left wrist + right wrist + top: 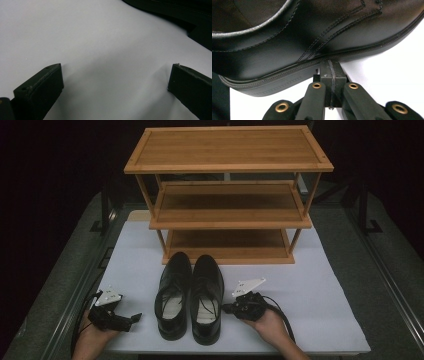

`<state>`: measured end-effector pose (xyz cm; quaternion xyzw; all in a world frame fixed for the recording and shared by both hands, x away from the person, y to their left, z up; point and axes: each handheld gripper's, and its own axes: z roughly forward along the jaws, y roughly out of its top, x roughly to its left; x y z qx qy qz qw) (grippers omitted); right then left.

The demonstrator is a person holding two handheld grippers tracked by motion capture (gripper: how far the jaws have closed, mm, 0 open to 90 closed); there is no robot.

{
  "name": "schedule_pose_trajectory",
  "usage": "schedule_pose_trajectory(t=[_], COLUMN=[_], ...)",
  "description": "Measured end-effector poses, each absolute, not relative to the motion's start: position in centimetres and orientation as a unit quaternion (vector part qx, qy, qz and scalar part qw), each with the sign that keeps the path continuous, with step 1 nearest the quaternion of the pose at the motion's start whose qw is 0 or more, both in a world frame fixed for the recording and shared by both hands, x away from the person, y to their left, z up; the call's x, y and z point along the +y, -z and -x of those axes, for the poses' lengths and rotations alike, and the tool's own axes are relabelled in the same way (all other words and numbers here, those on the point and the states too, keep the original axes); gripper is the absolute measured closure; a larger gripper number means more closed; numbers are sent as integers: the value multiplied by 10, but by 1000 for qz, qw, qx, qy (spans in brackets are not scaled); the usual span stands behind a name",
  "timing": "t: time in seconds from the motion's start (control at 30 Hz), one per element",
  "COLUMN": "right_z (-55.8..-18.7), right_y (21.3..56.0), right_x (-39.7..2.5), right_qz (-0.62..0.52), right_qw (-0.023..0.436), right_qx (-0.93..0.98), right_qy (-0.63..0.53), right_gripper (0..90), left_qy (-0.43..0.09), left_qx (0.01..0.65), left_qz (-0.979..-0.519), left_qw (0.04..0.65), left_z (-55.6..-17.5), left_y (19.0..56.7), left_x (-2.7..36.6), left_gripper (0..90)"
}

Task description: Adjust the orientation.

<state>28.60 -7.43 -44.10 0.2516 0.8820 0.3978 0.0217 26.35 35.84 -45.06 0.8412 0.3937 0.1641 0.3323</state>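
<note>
Two black leather lace-up shoes stand side by side on the white mat (pixel 310 290), toes toward the rack: the left shoe (pixel 173 295) and the right shoe (pixel 207 297). My left gripper (pixel 134 318) lies low at the mat's front left, pointing at the left shoe's heel, a short gap away. Its jaws stand wide open (pixel 117 68) over bare mat, with the shoe's edge (pixel 180 10) at the upper right. My right gripper (pixel 226 308) is shut with nothing in it. Its joined tips (pixel 331 63) touch the sole edge on the right shoe's outer side (pixel 312 32).
A three-tier bamboo shoe rack (pixel 227 195) stands behind the shoes at the far end of the mat, all its shelves bare. Grey table surface (pixel 380 285) with raised rails runs along both sides. A cable (pixel 282 312) loops from the right gripper.
</note>
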Motion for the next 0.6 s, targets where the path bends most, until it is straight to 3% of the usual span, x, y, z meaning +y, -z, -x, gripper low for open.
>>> schedule_pose_trajectory(t=[0.43, 0.6], right_z=[-287, -289], right_y=[443, 440], right_x=[-72, -84], right_qz=[-255, -275], right_qw=[23, 30], right_qx=[879, 869], right_qy=[-402, -411], right_gripper=[896, 768], left_qy=[-165, -164], left_qx=[394, 394], left_qz=[-841, -841], left_qw=[333, 333], left_z=[-263, -263], left_y=[451, 450], left_x=[358, 358], left_gripper=[0, 0])
